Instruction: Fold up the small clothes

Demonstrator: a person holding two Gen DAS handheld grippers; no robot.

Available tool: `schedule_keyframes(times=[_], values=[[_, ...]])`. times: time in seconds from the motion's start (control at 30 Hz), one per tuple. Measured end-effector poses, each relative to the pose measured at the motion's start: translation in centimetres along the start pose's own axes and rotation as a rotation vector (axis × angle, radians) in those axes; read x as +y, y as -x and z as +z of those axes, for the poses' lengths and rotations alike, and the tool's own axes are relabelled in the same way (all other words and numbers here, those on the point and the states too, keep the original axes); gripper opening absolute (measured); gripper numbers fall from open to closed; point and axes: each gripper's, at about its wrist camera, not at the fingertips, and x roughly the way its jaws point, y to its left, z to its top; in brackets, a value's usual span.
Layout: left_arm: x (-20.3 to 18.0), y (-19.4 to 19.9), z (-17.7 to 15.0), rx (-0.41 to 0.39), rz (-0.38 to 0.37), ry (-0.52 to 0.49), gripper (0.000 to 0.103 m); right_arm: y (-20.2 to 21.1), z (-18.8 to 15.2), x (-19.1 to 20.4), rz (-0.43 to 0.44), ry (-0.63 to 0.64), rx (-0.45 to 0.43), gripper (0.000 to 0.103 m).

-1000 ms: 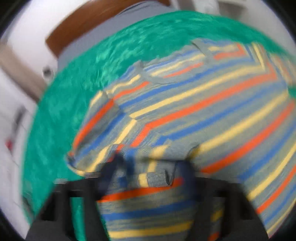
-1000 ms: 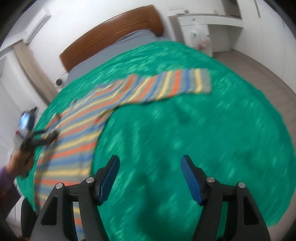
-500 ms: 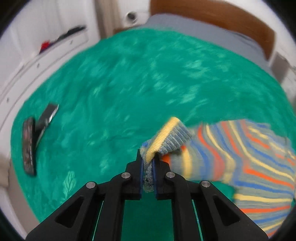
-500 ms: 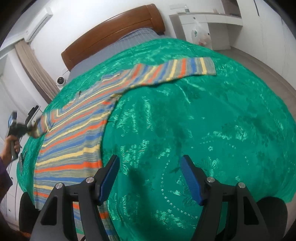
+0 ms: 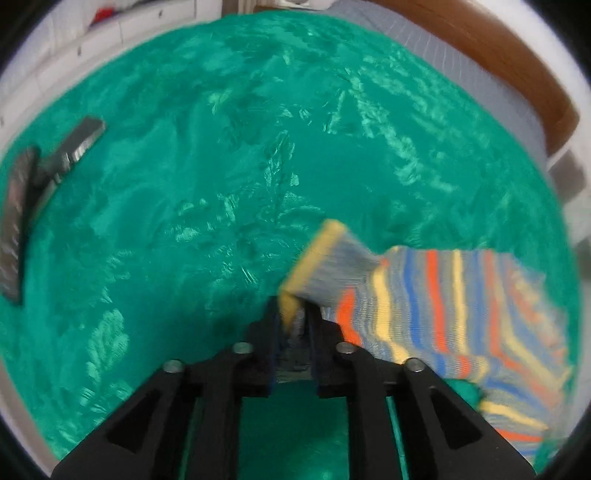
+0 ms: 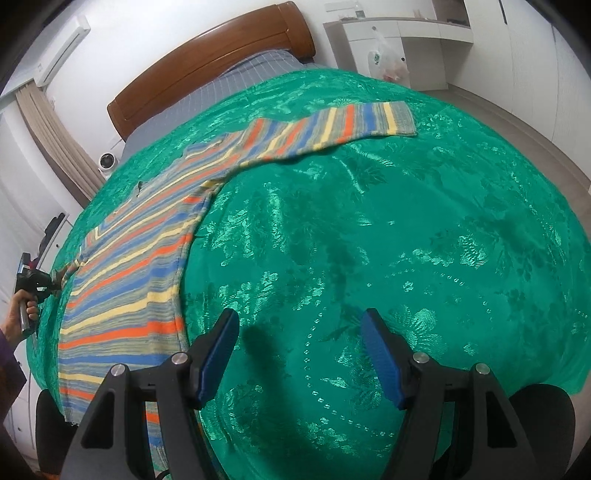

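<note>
Around the work: a bed with a brown wooden headboard (image 6: 207,62) and a grey checked sheet (image 6: 229,85) at its head, covered over the rest by a shiny green bedspread (image 6: 406,240) with a leaf pattern. Beyond the bed, far right, a white desk (image 6: 406,29) with a plastic bag (image 6: 388,59) hanging at its front. On the left wall, an air conditioner (image 6: 62,48) above a beige curtain (image 6: 55,129), with a small white round device (image 6: 109,162) near the bed's corner. In the left wrist view, two dark flat things (image 5: 14,229) close together near the bedspread's left edge, too blurred to name, well apart from the cloth. On the left part of the bedspread, a striped sweater (image 6: 140,266) in orange, blue, yellow and grey: body flat, hem hanging over the near edge, one sleeve stretched out toward the far right. Other sleeve (image 5: 424,295) drawn out to the left, its yellow-edged cuff reaching into the left hand-held gripper (image 5: 293,306), gripped by a hand (image 6: 26,306) at the bed's left side. Jaws there parted a little, having just been opening, with the cuff between the pads and apparently not squeezed. Right hand-held gripper (image 6: 300,317) spread wide, with nothing between its blue pads, hanging over bare green bedspread just to the right of the sweater's body and near its hem.
</note>
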Motion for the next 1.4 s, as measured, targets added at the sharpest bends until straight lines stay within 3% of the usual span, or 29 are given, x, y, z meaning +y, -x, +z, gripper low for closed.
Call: schedule_keyframes(times=[0.03, 0.07, 0.17, 0.27, 0.3, 0.33, 0.37, 0.4, 0.47, 0.57, 0.8, 0.9, 0.97, 1.03, 1.1, 1.23, 1.4], values=[[0.7, 0.2, 0.0, 0.011, -0.055, 0.028, 0.048, 0.0, 0.0, 0.1, -0.001, 0.002, 0.000, 0.068], [1.5, 0.5, -0.3, 0.011, -0.111, 0.059, 0.054, -0.1, 0.0, 0.1, -0.001, 0.004, 0.001, 0.068], [2.6, 0.9, -1.4, 0.016, -0.183, 0.066, 0.057, -0.3, 0.0, 0.1, 0.000, 0.003, 0.003, 0.068], [2.5, 0.6, -2.5, 0.016, -0.186, 0.024, 0.056, -0.5, 0.0, 0.1, -0.002, -0.002, 0.007, 0.068], [2.3, 0.5, -2.7, 0.011, -0.180, 0.011, 0.053, -0.6, 0.0, 0.1, -0.004, 0.000, 0.007, 0.068], [1.9, 0.3, -3.0, 0.005, -0.166, -0.004, 0.027, -0.7, 0.0, 0.2, -0.007, 0.003, 0.008, 0.068], [1.2, -0.2, -3.3, 0.019, -0.132, -0.033, 0.008, -0.7, 0.0, 0.3, -0.010, 0.007, 0.009, 0.068], [0.7, -0.4, -3.4, 0.039, -0.101, -0.058, 0.004, -0.8, 0.0, 0.4, -0.013, 0.012, 0.011, 0.068], [0.0, 0.1, -3.1, 0.038, -0.007, -0.117, 0.004, -0.7, 0.0, 0.5, -0.016, 0.018, 0.007, 0.068], [1.0, 0.7, -2.4, 0.031, 0.076, -0.123, 0.003, -0.4, -0.1, 0.6, -0.024, 0.020, -0.007, 0.068], [1.6, -1.0, -2.1, 0.046, 0.131, -0.088, 0.004, -0.7, 0.0, 0.4, -0.027, 0.009, -0.002, 0.068], [2.5, -0.8, -2.2, 0.027, 0.100, -0.031, 0.013, -0.6, 0.0, 0.0, -0.030, -0.004, -0.013, 0.068], [3.1, 0.1, -2.9, 0.017, 0.071, -0.012, 0.027, -0.4, 0.1, -0.5, -0.029, -0.025, -0.021, 0.068], [3.7, 1.8, -4.3, -0.012, 0.072, -0.023, 0.065, -0.2, 0.2, -0.7, -0.029, -0.039, -0.030, 0.068], [3.6, 4.1, -6.5, -0.080, 0.099, -0.067, 0.077, 0.2, 0.2, -0.8, -0.035, -0.048, -0.046, 0.068], [1.9, 7.1, -12.5, -0.132, 0.004, -0.166, 0.086, 0.7, 0.6, -0.5, -0.047, -0.036, -0.079, 0.068], [-2.0, 5.6, -17.5, -0.133, -0.048, -0.316, 0.088, -0.2, 2.0, 1.2, -0.081, 0.059, -0.114, 0.069]])
